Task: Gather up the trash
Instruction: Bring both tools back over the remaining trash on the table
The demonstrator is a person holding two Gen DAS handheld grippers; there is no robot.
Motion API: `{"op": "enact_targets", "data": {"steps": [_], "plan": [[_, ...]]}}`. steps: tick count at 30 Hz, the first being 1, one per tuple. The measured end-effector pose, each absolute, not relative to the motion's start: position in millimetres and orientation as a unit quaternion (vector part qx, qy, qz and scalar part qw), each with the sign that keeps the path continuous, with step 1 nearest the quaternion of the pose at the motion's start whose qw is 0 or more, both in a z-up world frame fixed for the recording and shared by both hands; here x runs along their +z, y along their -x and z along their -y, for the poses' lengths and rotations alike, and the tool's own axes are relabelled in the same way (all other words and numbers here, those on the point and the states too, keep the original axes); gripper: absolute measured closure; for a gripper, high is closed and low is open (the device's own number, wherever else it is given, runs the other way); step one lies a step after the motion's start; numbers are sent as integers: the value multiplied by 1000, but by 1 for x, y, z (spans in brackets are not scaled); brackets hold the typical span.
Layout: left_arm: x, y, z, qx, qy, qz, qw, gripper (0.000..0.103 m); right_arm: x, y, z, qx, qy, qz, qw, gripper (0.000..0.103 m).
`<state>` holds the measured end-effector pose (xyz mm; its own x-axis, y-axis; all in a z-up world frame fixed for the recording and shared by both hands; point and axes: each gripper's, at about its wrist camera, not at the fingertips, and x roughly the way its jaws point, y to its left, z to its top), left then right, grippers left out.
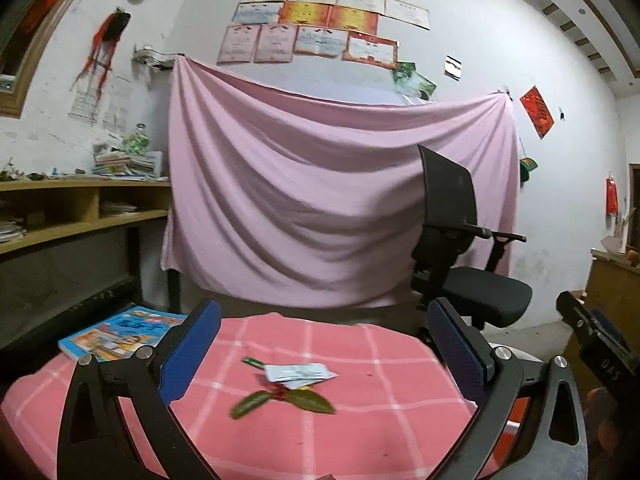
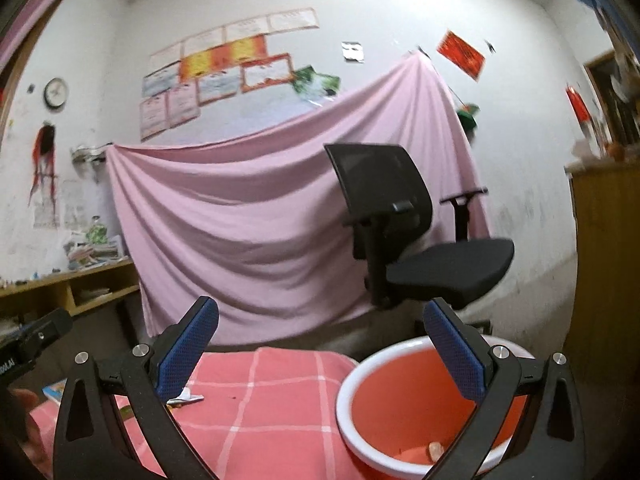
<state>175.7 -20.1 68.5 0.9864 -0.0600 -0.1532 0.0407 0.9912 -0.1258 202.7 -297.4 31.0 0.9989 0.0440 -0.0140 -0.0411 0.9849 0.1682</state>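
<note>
Paper scrap (image 1: 298, 372) & leaves (image 1: 286, 399) on cloth, betw. wide-open left hand-held gripper (image 1: 324, 344) fingers, untouched.

Probably a home study: certificates (image 1: 320, 24) on the wall, wooden shelves (image 1: 80, 204) with books, office chair (image 1: 460, 240).

Pink/white check cloth (image 1: 360, 364), orange bin (image 2: 400, 392) w/ white rim.

The wall certificates (image 1: 320, 24) are too blurred to read, and the red bin's (image 2: 384, 364) lower rim is cut off.
</note>
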Motion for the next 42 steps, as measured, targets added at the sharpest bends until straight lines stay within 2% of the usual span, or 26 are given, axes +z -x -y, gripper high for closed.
{"op": "enact_targets", "data": {"steps": [10,21,37,40,41,42], "plan": [[41,-159,-12,23,36,-76,996,2,28,-201,251,66,-16,9,998,0],[8,-170,-37,27,59,-133,989,2,6,-214,223,96,32,-35,994,0],[-13,-250,-55,-10,89,-266,960,3,-15,-284,196,166,28,-195,966,0],[-17,-263,-54,-28,84,-284,955,4,-18,-297,187,175,39,-207,962,5],[-19,-267,-53,-33,83,-291,953,8,-19,-302,184,178,39,-212,960,9],[-22,-272,-53,-44,82,-303,948,16,-21,-308,182,181,38,-219,958,16]]}}
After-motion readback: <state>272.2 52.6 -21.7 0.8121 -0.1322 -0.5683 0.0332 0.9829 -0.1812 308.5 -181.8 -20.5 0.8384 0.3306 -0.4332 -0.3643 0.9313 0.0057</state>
